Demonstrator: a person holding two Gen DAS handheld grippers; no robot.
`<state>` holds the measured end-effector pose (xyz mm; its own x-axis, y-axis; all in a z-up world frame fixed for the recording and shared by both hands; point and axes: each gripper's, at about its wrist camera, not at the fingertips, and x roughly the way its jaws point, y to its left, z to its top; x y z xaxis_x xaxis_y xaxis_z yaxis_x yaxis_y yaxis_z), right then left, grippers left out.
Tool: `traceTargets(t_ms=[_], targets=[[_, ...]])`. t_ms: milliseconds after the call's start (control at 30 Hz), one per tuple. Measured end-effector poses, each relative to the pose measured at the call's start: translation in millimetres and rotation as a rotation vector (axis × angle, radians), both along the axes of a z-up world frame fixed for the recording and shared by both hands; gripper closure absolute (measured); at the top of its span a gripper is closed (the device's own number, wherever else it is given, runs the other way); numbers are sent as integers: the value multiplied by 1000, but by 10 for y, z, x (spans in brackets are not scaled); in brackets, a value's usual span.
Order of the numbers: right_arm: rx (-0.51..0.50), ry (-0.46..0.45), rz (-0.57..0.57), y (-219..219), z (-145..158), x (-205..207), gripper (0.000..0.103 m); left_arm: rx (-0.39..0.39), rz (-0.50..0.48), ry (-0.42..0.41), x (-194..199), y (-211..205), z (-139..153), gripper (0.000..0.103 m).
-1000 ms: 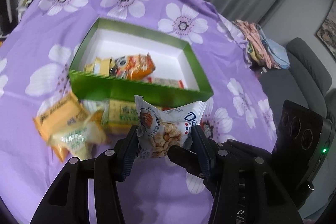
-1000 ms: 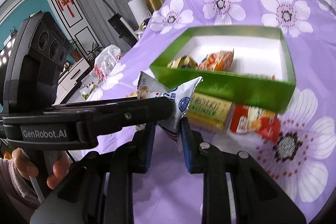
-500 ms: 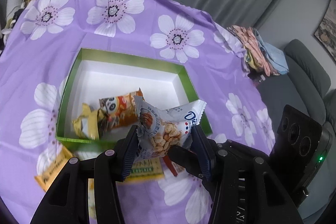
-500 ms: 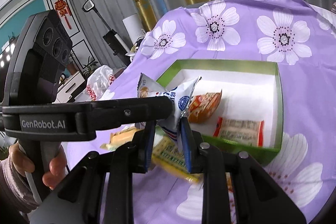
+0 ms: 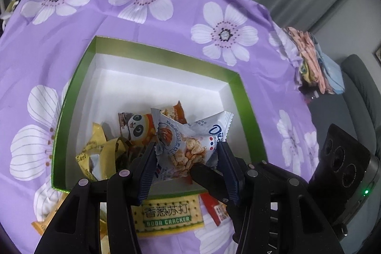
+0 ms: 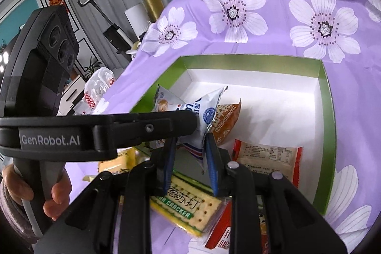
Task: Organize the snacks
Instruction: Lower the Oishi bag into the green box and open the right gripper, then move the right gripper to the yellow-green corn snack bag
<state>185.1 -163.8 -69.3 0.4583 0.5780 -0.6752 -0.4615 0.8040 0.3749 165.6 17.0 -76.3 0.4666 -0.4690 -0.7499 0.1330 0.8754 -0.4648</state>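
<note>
While the left gripper (image 5: 188, 158) is pinching the white-and-blue snack packet (image 5: 190, 139) by its sides, the left wrist view is showing that packet hanging over the green box (image 5: 245, 97), above a panda-print packet (image 5: 135, 127) lying inside. Seen from the right wrist, the right gripper (image 6: 190, 151) is clamping the same packet's (image 6: 202, 111) lower edge, with a soda cracker pack (image 6: 188, 208) lying outside the box (image 6: 329, 111) on the purple flowered cloth (image 6: 297, 23)

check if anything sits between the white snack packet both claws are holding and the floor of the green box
Nothing blocks the drop. The white snack packet, pinched by the left claw and the right claw, hangs over the green box. Beneath it lie an orange panda packet and a yellow wrapper, with bare floor alongside.
</note>
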Motion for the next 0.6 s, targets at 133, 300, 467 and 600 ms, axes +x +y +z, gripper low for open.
traceTargets(t_ms=[133, 300, 467, 600], targets=[[-26, 13, -17, 29, -40, 38, 75, 7, 7, 17, 49, -9, -68, 51], [-54, 3, -60, -8, -18, 46, 58, 26, 17, 12, 39, -22, -74, 51], [-68, -32, -86, -101, 81, -39, 52, 27, 30, -25, -5, 68, 90, 42], [-63, -46, -105, -198, 170, -130, 47, 35, 43, -61, -108, 205, 243, 33]])
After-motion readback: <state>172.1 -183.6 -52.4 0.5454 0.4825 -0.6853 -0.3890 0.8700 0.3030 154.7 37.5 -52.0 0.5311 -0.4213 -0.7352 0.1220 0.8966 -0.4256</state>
